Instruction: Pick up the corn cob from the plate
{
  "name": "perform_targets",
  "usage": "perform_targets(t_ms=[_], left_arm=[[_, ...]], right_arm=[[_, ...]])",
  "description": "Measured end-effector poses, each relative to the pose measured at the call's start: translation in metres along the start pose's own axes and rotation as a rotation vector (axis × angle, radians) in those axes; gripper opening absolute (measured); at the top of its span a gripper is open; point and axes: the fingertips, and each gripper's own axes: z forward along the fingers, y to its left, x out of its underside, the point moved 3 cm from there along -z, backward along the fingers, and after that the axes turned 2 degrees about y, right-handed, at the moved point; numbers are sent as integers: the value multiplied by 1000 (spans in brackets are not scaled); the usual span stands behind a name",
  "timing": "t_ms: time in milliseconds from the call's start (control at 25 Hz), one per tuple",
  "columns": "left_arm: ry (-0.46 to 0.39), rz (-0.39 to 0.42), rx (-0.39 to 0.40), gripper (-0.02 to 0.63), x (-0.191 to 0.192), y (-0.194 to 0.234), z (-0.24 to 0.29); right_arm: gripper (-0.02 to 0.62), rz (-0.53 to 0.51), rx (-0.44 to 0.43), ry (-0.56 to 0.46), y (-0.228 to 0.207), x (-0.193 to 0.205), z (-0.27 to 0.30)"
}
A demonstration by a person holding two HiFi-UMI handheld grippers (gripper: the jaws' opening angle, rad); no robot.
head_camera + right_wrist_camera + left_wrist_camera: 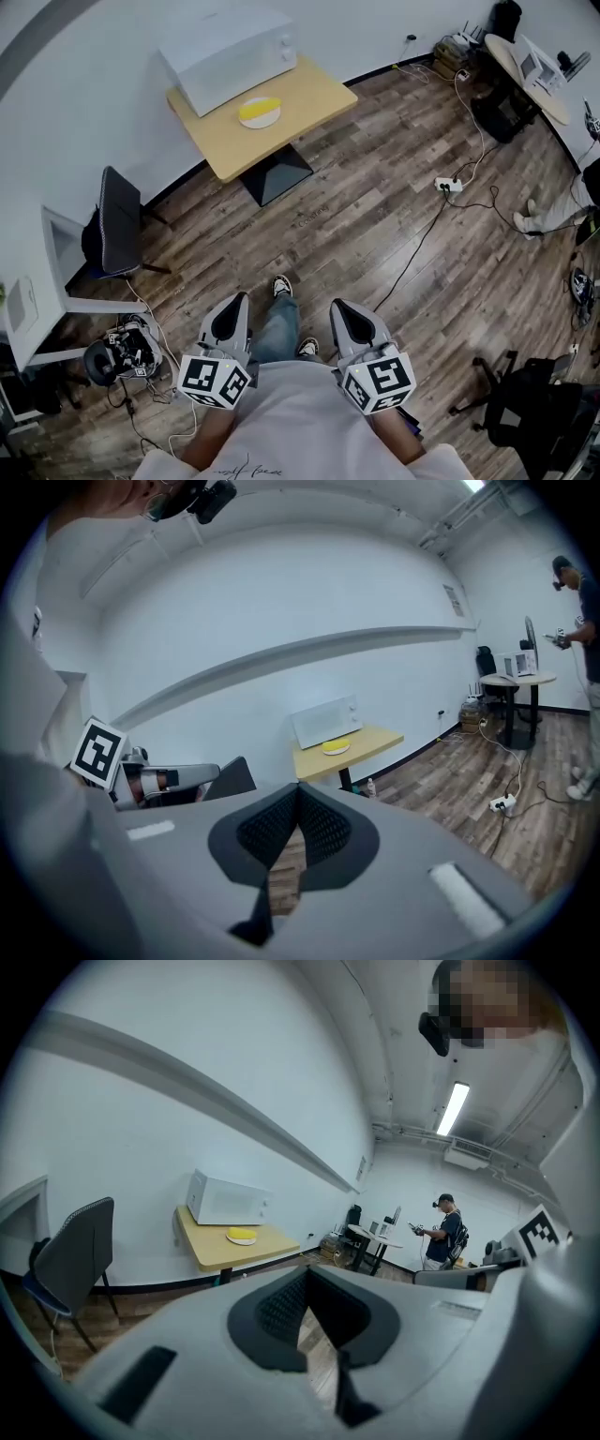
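White microwave (pixel 230 49) on wooden table (pixel 314 94), black chair (pixel 119 220) nearby

Corn cob (pixel 260 106) on plate (pixel 262 123), before microwave (pixel 230 52)

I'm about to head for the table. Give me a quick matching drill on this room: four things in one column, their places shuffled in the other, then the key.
Things:
1. corn cob
2. microwave
3. dark chair
4. power strip

Places:
A. on the floor, right of the table
B. on the plate
C. at the table's far edge
D. on the floor, left of the table

Pairs: 1-B, 2-C, 3-D, 4-A
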Motion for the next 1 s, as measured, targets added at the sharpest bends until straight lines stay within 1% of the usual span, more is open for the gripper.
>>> perform_targets(t_ms=[80, 200, 320, 480, 680, 880, 1000], left_arm=[[7, 6, 3, -2, -12, 9, 19], [14, 21, 11, -2, -32, 23, 45], [21, 20, 32, -2, -46, 34, 71], [30, 21, 62, -2, -70, 54, 105], [8, 30, 95, -2, -104, 74, 142], [-21, 49, 96, -2, -138, 101, 169], [-38, 40, 96, -2, -154, 119, 178]], right_arm=[[9, 12, 9, 16, -7, -10, 21], [9, 1, 20, 33, -14, -28, 53], [9, -9, 10, 50, -24, -46, 81], [9, 20, 4, 48, -31, -70, 121], [9, 27, 13, 48, -41, -98, 164], [9, 18, 32, 25, -48, -133, 202], [9, 15, 45, 14, -47, -148, 222]])
